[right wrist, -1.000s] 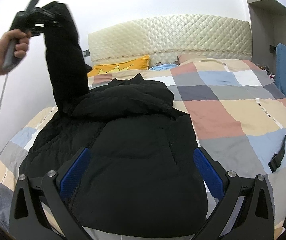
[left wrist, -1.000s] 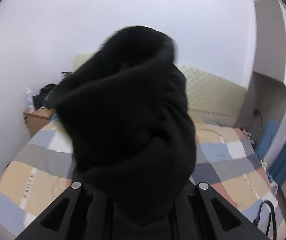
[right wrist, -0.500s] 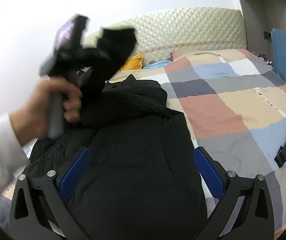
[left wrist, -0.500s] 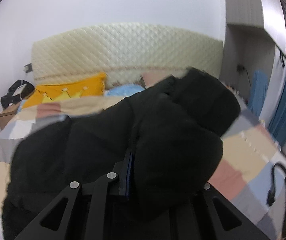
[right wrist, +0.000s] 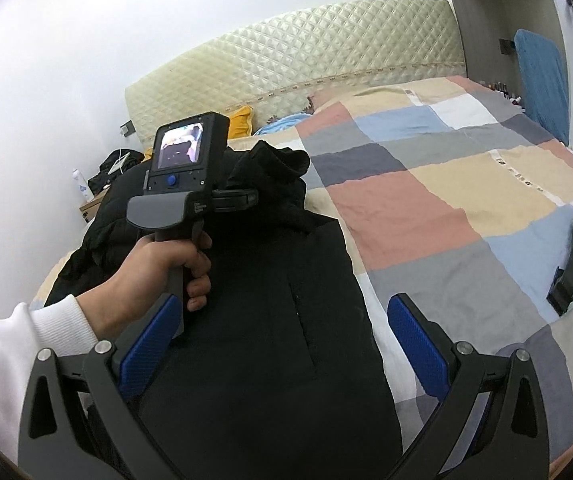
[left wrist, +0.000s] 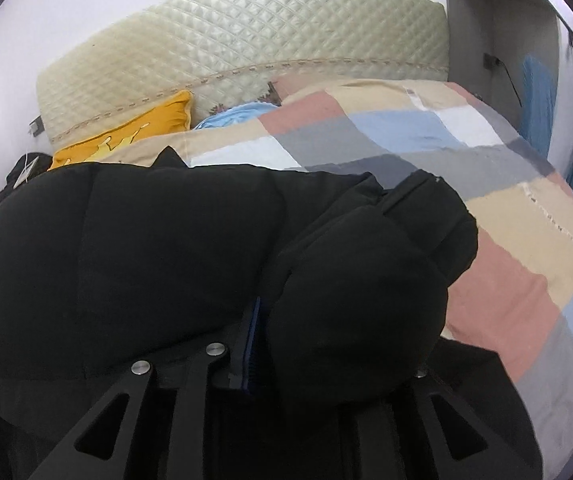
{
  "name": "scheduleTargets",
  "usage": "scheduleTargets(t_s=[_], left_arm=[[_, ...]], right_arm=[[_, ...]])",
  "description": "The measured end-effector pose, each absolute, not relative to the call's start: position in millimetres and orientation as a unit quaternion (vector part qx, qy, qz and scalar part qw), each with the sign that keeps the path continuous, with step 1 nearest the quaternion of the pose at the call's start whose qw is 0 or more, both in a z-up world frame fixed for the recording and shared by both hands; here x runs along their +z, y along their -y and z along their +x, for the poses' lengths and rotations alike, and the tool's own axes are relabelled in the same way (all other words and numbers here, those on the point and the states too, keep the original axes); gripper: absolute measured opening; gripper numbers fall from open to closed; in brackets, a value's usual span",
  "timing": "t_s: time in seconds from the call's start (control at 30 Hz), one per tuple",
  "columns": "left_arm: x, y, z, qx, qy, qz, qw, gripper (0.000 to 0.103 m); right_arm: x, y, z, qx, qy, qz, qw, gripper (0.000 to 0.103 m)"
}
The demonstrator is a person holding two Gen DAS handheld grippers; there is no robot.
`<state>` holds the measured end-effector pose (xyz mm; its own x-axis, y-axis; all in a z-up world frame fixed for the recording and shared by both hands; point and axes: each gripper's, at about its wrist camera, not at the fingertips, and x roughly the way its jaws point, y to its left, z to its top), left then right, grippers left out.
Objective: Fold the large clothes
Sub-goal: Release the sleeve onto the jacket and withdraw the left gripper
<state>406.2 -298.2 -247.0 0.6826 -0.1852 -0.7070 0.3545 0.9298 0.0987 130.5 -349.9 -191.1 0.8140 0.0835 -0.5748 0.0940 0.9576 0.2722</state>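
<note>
One sleeve (left wrist: 358,292) lies folded across the black jacket (right wrist: 270,320) at the bed's (right wrist: 426,216) left edge; further folds appear to remain. Nearest, the right gripper (right wrist: 282,340) hovers over the hem, jaws wide and empty. Beyond, the left gripper (left wrist: 326,352), jaws opening, has sleeve cloth between them.

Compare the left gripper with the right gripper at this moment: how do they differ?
The left gripper has the black puffer jacket's sleeve between its narrow, opening jaws; the right gripper stands wide open and empty above the jacket's body. Both have blue ribbed pads on black fingers.
</note>
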Motion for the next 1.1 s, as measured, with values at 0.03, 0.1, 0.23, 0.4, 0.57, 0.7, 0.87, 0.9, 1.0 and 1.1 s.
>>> scheduleTargets(t_s=[0.03, 0.1, 0.23, 0.4, 0.57, 0.7, 0.87, 0.9, 1.0, 1.1], left_arm=[[-244.4, 297.5, 406.2, -0.148, -0.369, 0.113, 0.91, 0.023], [-240.1, 296.7, 403.7, -0.144, -0.369, 0.109, 0.912, 0.026], [-227.3, 297.1, 396.4, -0.116, -0.363, 0.112, 0.918, 0.045], [-210.3, 299.5, 372.3, -0.103, -0.33, 0.158, 0.925, 0.086], [-182.7, 285.5, 344.1, -0.123, -0.33, 0.165, 0.921, 0.086], [-147.7, 261.8, 324.0, -0.131, -0.32, 0.129, 0.929, 0.086], [-104.3, 231.1, 294.7, -0.131, -0.305, 0.091, 0.939, 0.086], [-96.3, 225.1, 287.8, -0.128, -0.303, 0.087, 0.94, 0.086], [-74.1, 205.4, 265.3, -0.136, -0.296, 0.071, 0.943, 0.086], [-55.2, 186.5, 240.7, -0.145, -0.288, 0.062, 0.945, 0.086]], right_arm=[[-192.8, 350.0, 131.5, -0.003, -0.307, 0.146, 0.94, 0.103], [-194.1, 349.1, 133.0, -0.003, -0.311, 0.146, 0.939, 0.103], [-190.5, 349.6, 127.6, -0.01, -0.302, 0.147, 0.942, 0.103], [-193.6, 354.3, 127.3, -0.015, -0.303, 0.153, 0.941, 0.103], [-194.9, 358.2, 125.4, -0.019, -0.304, 0.156, 0.94, 0.103], [-190.2, 356.4, 121.7, -0.023, -0.296, 0.15, 0.943, 0.103], [-185.2, 350.6, 114.3, -0.023, -0.289, 0.143, 0.946, 0.103], [-184.2, 350.3, 113.1, -0.024, -0.288, 0.144, 0.947, 0.103], [-181.7, 347.5, 109.7, -0.032, -0.281, 0.133, 0.95, 0.103], [-180.6, 345.9, 108.0, -0.039, -0.281, 0.128, 0.95, 0.103]])
